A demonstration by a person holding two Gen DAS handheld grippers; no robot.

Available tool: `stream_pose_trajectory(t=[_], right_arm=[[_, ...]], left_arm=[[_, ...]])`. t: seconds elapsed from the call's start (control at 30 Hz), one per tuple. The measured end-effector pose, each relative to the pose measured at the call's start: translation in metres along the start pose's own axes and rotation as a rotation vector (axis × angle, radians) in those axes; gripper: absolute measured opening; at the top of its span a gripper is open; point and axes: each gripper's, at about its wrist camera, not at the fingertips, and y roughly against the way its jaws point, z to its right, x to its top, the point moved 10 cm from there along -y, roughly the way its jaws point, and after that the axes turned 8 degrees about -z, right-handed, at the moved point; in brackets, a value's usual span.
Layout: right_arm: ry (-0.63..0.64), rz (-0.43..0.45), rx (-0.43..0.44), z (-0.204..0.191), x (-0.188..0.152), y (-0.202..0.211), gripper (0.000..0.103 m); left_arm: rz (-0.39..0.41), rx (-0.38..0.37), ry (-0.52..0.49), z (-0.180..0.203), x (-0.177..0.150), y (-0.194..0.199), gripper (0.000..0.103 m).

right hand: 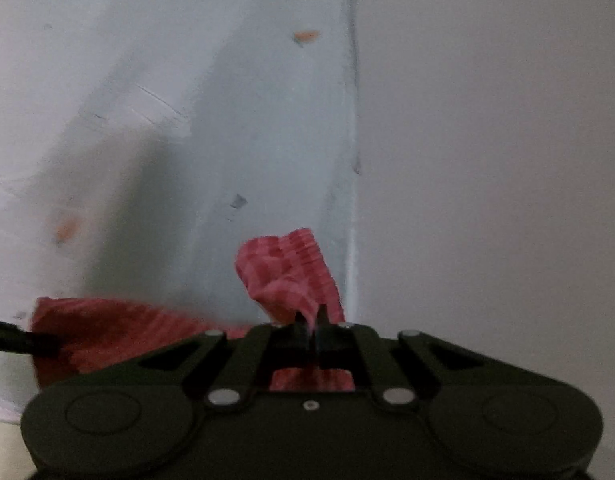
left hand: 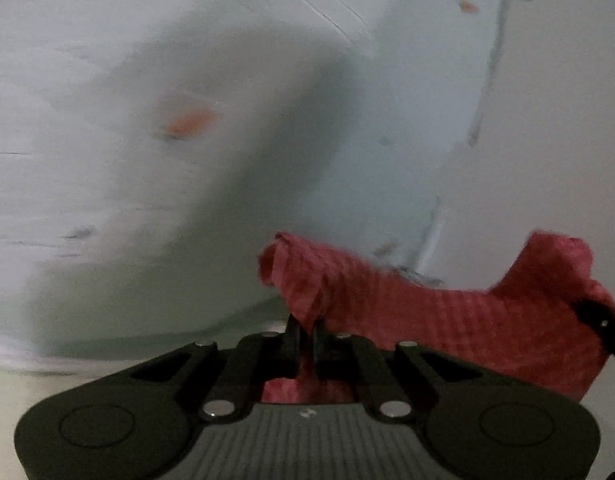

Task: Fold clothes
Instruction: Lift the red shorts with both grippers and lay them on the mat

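Pale table [left hand: 107, 200] behind both grippers clamping red cloth [left hand: 447, 320]

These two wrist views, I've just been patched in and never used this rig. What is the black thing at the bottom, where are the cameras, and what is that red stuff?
Each picture comes from a fisheye camera mounted on a hand-held gripper, looking forward along its two fingers. No robot arm is involved; a person holds one gripper in each hand.

The black shape at the bottom of the left wrist view is the left gripper. Its fingers are closed on a pinch of the red cloth, a ribbed or checked fabric. At the right edge of that view, the other gripper's dark tip also meets the cloth.

The right wrist view shows the right gripper pinching another part of the same cloth.

Behind is a pale blue-grey surface with scuffs and orange marks, blurred.
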Motion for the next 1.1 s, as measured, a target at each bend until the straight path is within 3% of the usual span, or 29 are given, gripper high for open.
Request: stream_pose_trajectory(t=[0.1,0.27,0.47,0.7,0.83,0.93,1.03,1.1], right_arm=[[0.019,0.011,0.036,-0.034,-0.002,0.038,0.003],[0.031,-0.055,0.129,-0.109,-0.026,0.076,0.003],[0.096,-0.13,0.306,-0.238,-0.057,0.104,0.003],[0.155,-0.134,0.543,-0.397,-0.078,0.124,0.003],[0.173,-0.09,0.649,-0.467,-0.069,0.136,0.003],[0.153,-0.057,0.696,-0.496,-0.054,0.14,0.003],[0.135,-0.067,0.68,-0.506,-0.056,0.128,0.004],[0.159,-0.125,0.635,-0.505,-0.074,0.113,0.009]], left_arm=[[0.016,0.055,0.055,-0.052,-0.018,0.059,0.005],[-0.007,0.14,0.155,-0.143,-0.058,0.138,0.006],[-0.013,0.283,0.301,-0.263,-0.102,0.221,0.006],[0.089,0.472,0.414,-0.399,-0.111,0.313,0.006],[0.185,0.543,0.435,-0.446,-0.088,0.356,0.006],[0.222,0.572,0.418,-0.452,-0.07,0.366,0.006],[0.184,0.539,0.431,-0.451,-0.077,0.353,0.007],[0.084,0.51,0.439,-0.446,-0.098,0.329,0.016]])
